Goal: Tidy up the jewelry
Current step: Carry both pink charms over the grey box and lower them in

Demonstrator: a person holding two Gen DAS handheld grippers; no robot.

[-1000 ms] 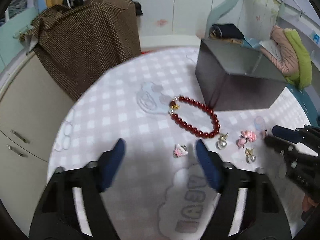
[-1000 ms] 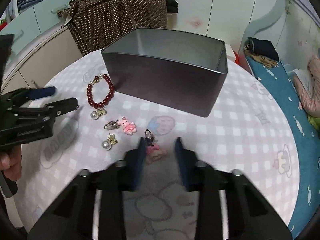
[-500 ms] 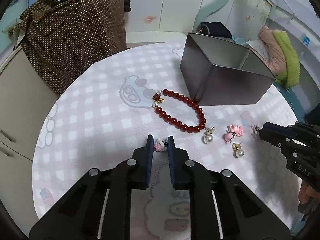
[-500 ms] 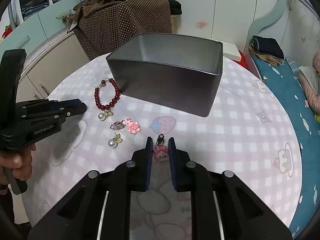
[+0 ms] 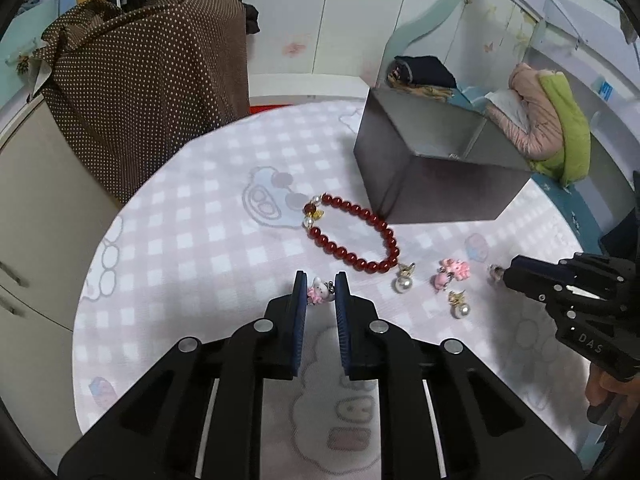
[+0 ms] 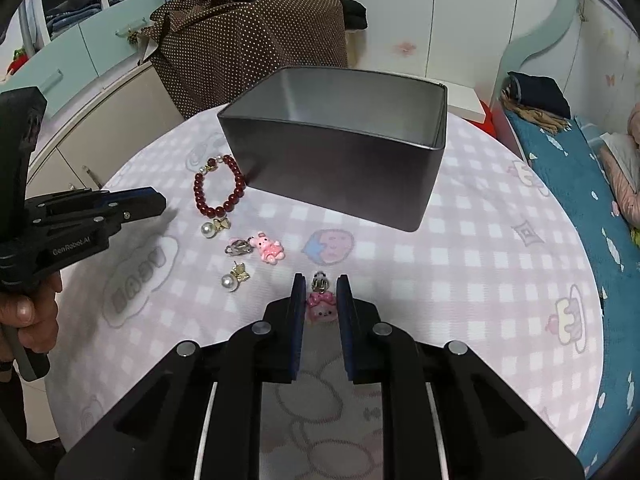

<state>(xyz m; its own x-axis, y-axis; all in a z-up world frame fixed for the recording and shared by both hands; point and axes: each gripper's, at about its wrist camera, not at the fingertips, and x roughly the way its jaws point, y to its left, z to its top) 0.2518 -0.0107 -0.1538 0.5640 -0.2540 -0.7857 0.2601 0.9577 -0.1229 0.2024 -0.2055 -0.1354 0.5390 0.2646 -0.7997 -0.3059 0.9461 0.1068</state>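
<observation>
My left gripper (image 5: pixel 320 286) is shut on a small pink-and-white charm clip (image 5: pixel 320 293) just above the checked tablecloth (image 5: pixel 192 248). Beyond it lie a red bead bracelet (image 5: pixel 356 236), two pearl earrings (image 5: pixel 403 282) and a pink bear charm (image 5: pixel 450 274). My right gripper (image 6: pixel 320 290) is shut on a pink bow charm clip (image 6: pixel 320 308). A grey open tin box (image 6: pixel 340 148) stands behind it, with nothing visible inside. The bracelet (image 6: pixel 216 192), pearl earrings (image 6: pixel 210 229) and pink bear (image 6: pixel 269 247) lie left of that gripper.
The round table's edge curves close on all sides. A brown dotted cloth (image 5: pixel 152 80) covers something behind the table. A bed with a blue sheet (image 6: pixel 560 184) lies to the right. A person's hand (image 6: pixel 28 316) holds the left gripper's handle.
Both grippers closed, the left from wide open, each now pinching a pink charm clip. The left gripper also drew nearer to the table and its charm.
</observation>
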